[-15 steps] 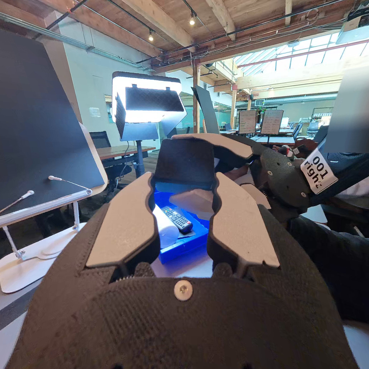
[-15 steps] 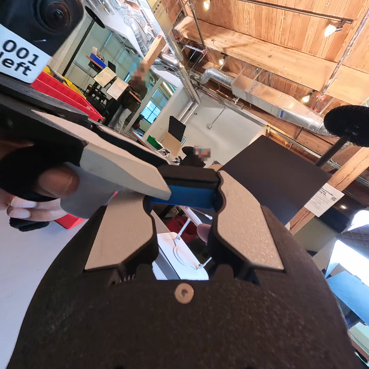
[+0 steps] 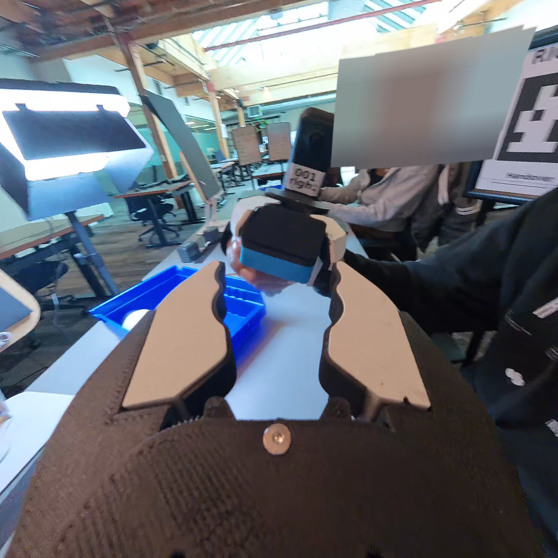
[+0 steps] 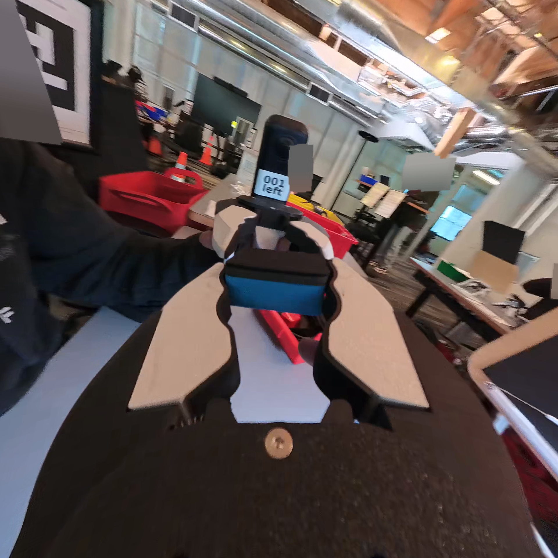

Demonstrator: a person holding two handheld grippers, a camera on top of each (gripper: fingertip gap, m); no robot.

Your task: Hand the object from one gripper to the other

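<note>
— Both grippers had drawn apart since half a second earlier: the left gripper [image 3: 279, 273] had let go of the black-and-blue block [image 4: 276, 285] and backed off, its fingers now spread with nothing between them.

— So where was the block?

— Clamped between the fingertips of the right gripper [image 4: 276, 283], blue band facing that gripper's camera. Seen from the left wrist, it sat just ahead of the open tips, not touching them.

— And earlier?

— Then both grippers had met on the block, the left one's fingers closed around it. Now only the right held it, so the handover looked essentially done. Off to the left claw's left lay a blue bin [image 3: 145, 297] on the white table [image 3: 283, 347].
</note>
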